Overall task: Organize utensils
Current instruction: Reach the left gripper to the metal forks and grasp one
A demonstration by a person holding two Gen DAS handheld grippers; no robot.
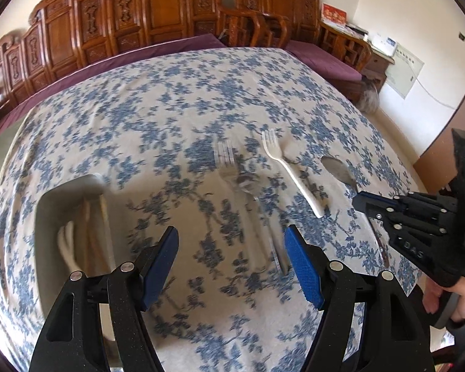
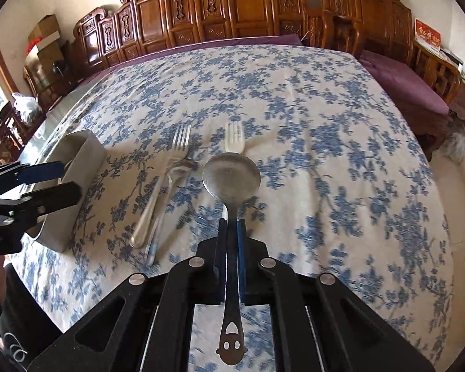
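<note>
Two grippers over the table, and the right gripper is clenched tight on the neck of a metal spoon, its round bowl sticking out ahead of the pads and its handle, with a little cut-out face at the end, running back between the arms. In the left wrist view that same spoon's bowl pokes out past the right gripper's black fingers at the right edge. The left gripper is released, blue pads spread wide with nothing between them, hanging above the cloth.

Down on the blue-and-white floral tablecloth lie a metal fork and a smaller metal spoon, side by side and touching, handles toward the camera. Just to their right sits a white plastic fork, tines pointing away; from the right wrist it is mostly hidden behind the held spoon. Off to the left stands a grey utensil box, and the left wrist view, blurred, shows pale utensils already inside it.

Beyond the cloth, a purple cover runs along the far edge and right side, backed by a row of carved wooden chairs against a cream wall. Cardboard boxes are stacked in the far left corner.
</note>
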